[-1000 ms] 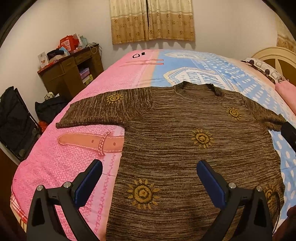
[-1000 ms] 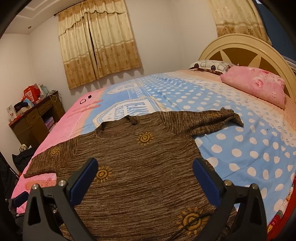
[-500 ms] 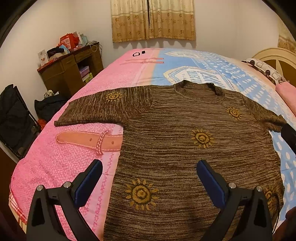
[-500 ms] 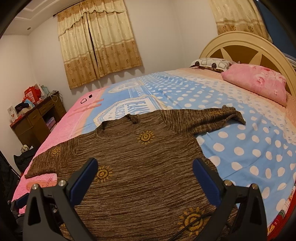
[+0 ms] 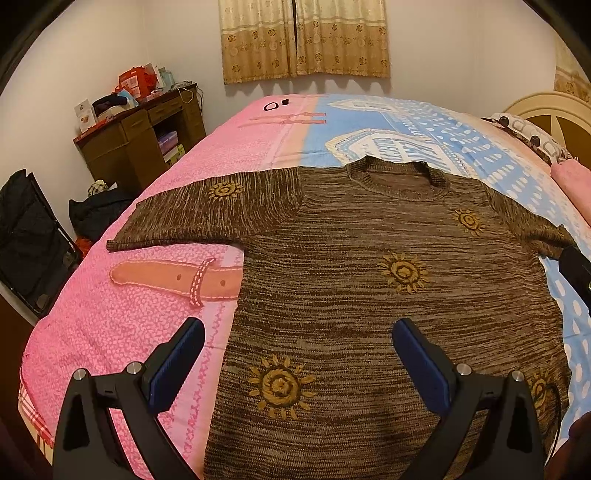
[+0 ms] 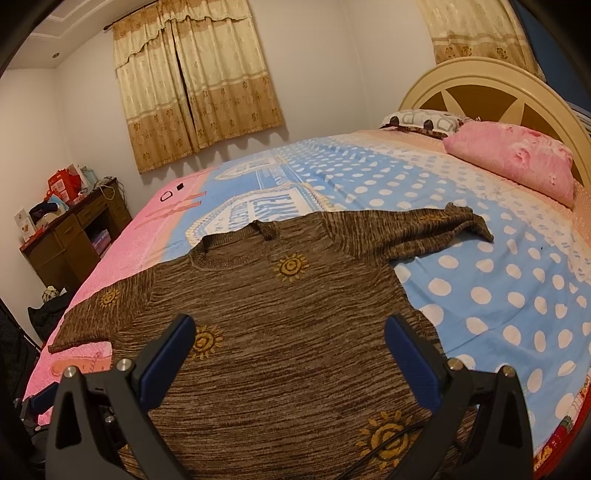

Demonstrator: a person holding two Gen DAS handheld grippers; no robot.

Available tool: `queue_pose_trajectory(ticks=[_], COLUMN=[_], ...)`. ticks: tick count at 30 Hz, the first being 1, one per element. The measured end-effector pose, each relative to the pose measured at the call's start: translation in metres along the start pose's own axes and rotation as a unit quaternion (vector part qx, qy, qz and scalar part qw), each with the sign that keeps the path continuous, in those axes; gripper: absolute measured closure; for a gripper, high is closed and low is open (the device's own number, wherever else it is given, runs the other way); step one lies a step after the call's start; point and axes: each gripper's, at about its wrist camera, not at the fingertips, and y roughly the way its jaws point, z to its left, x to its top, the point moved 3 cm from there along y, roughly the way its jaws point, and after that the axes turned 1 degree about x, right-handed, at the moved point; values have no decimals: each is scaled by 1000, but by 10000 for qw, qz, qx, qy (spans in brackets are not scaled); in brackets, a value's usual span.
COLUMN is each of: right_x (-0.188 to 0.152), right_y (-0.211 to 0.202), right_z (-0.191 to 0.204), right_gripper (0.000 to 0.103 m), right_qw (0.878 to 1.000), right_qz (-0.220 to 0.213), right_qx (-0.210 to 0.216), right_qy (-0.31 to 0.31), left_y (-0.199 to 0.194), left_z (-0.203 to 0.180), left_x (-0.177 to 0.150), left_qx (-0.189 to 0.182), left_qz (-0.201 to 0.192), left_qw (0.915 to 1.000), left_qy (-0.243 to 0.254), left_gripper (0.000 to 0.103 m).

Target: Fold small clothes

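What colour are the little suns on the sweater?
The suns on the brown sweater are golden yellow, clearest in the left wrist view.

Bed cover (image 5: 122,325), pink at one side and pale blue with white dots at the other, printed with a tan belt motif (image 5: 173,277). Cream arched headboard (image 6: 491,92) with brown panels. Pink pillow (image 6: 513,155) against the headboard, a patterned grey-and-white pillow (image 6: 424,120) just beside it. Beige curtains (image 5: 304,37), drawn shut, with gold floral borders; a second curtain (image 6: 476,29) above the headboard. Dark wooden desk (image 5: 140,144) by the wall, its top crowded with red boxes (image 5: 135,79) and cards. Black bag (image 5: 96,214) on the floor near the desk.
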Motion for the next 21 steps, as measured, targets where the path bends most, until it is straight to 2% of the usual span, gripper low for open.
queue_pose_trajectory(ticks=[10, 18, 21], right_x=[-4, -3, 3], right_y=[6, 12, 21], right_z=[1, -1, -15], right_gripper=[0, 0, 0], right_qw=[9999, 9999, 9998], right_qz=[88, 131, 177], right_qx=[78, 101, 42], right_qy=[-1, -35, -67], left_y=[2, 3, 3], left_z=[-3, -2, -3], left_x=[-2, -1, 1], left_qx=[-23, -423, -493], left_qz=[38, -50, -94], left_qw=[10000, 9991, 9987], left_qy=[19, -54, -22], left_gripper=[1, 1, 1])
